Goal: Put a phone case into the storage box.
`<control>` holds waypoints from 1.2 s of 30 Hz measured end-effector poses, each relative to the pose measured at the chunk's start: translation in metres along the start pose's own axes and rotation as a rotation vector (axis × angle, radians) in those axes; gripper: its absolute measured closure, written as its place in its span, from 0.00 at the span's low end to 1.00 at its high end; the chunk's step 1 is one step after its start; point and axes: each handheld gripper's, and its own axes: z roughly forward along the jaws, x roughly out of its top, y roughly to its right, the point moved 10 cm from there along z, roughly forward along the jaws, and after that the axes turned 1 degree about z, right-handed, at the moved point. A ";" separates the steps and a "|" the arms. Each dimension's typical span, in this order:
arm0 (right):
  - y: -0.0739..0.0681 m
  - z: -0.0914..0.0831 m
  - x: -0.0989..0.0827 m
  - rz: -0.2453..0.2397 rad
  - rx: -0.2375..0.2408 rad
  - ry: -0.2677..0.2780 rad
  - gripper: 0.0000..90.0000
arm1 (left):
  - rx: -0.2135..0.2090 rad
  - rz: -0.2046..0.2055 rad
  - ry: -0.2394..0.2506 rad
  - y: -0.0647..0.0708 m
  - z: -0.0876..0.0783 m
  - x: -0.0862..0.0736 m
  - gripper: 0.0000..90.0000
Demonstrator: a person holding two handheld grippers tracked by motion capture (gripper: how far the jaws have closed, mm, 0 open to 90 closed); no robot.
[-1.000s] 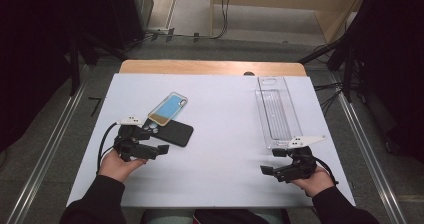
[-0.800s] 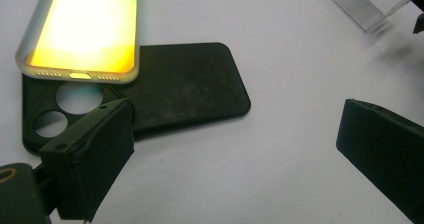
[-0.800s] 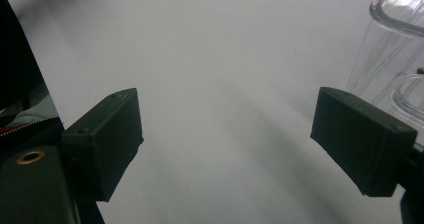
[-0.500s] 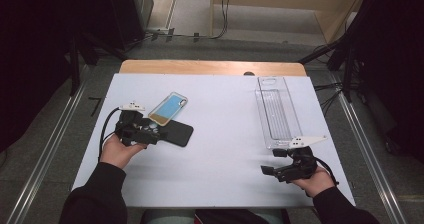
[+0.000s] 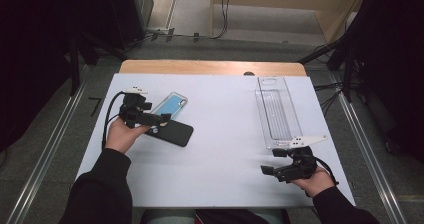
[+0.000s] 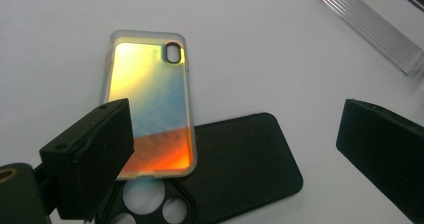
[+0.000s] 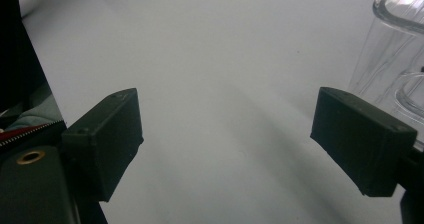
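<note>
Just ahead of open left tongs (image 6: 235,149): iridescent case (image 6: 150,104) overlapping black case (image 6: 240,159), seemingly untouched.

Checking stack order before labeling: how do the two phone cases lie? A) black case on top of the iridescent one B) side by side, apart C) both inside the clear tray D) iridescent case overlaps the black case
D: in the left gripper view the iridescent case has its lower end resting over the black case, covering part of it; the clear tray stands apart from both.

Left gripper (image 5: 162,118) and right gripper (image 5: 264,171) both gape wide.
</note>
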 end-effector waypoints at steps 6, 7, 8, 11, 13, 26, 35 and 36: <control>0.000 0.000 0.001 -0.002 0.001 0.006 0.13 | 0.019 -0.008 -0.010 -0.008 0.011 0.006 0.02; 0.000 0.001 0.001 0.003 0.000 0.004 0.13 | 0.008 -0.027 0.002 -0.010 0.014 0.010 0.02; 0.000 0.001 0.001 0.003 0.000 0.004 0.13 | 0.008 -0.027 0.002 -0.010 0.014 0.010 0.02; 0.001 0.000 0.002 0.003 -0.001 0.010 0.13 | 0.011 -0.013 -0.004 -0.012 0.021 0.015 0.02; 0.001 0.000 0.001 0.004 -0.002 0.011 0.13 | 0.034 -0.012 0.001 -0.017 0.028 0.020 0.02; 0.001 0.001 0.003 0.007 -0.014 0.017 0.13 | 0.066 -0.019 0.023 -0.032 0.050 0.028 0.05; 0.000 0.002 0.001 0.004 -0.009 0.008 0.13 | 0.085 -0.019 0.007 -0.041 0.062 0.024 0.05; 0.000 0.002 0.001 0.004 -0.009 0.008 0.13 | 0.085 -0.019 0.007 -0.041 0.062 0.024 0.05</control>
